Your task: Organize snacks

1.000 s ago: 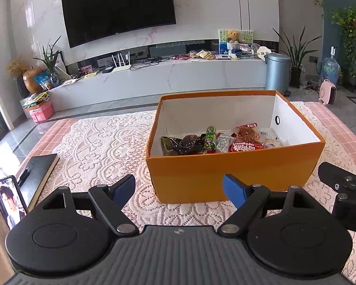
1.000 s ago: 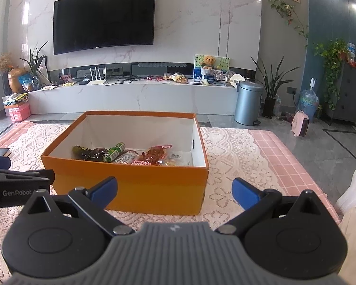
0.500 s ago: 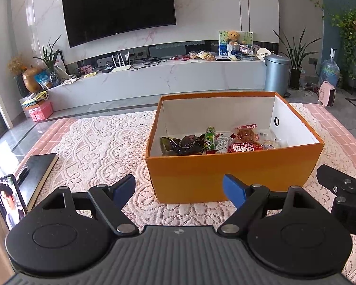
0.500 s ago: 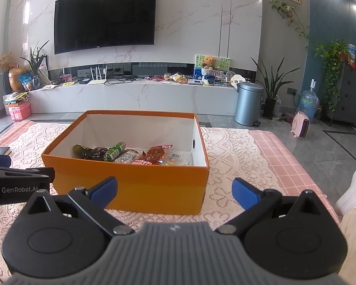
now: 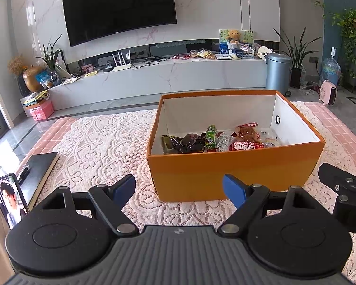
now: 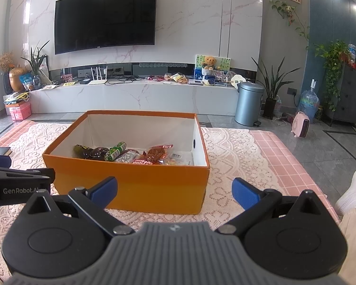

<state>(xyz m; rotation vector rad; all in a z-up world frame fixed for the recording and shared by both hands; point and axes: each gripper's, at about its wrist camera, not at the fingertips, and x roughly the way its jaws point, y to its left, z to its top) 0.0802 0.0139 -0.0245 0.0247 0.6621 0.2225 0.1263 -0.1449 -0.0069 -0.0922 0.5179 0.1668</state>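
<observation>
Both claws hang empty on the near side of the orange box [image 5: 235, 168]: the left gripper [image 5: 179, 188] has its blue fingers spread wide, and the right gripper [image 6: 174, 190] is spread just as wide. Neither touches the box. All the snacks [image 5: 216, 139] lie in a loose row inside it, against the near wall, so nothing seems left on the lace tablecloth [image 5: 102, 142] to collect. I'd guess the sorting is about done and the claws are drawn back to leave the box clear. Off to the near left, a phone [image 5: 9, 199] and a dark book [image 5: 39, 168] sit apart from it.
</observation>
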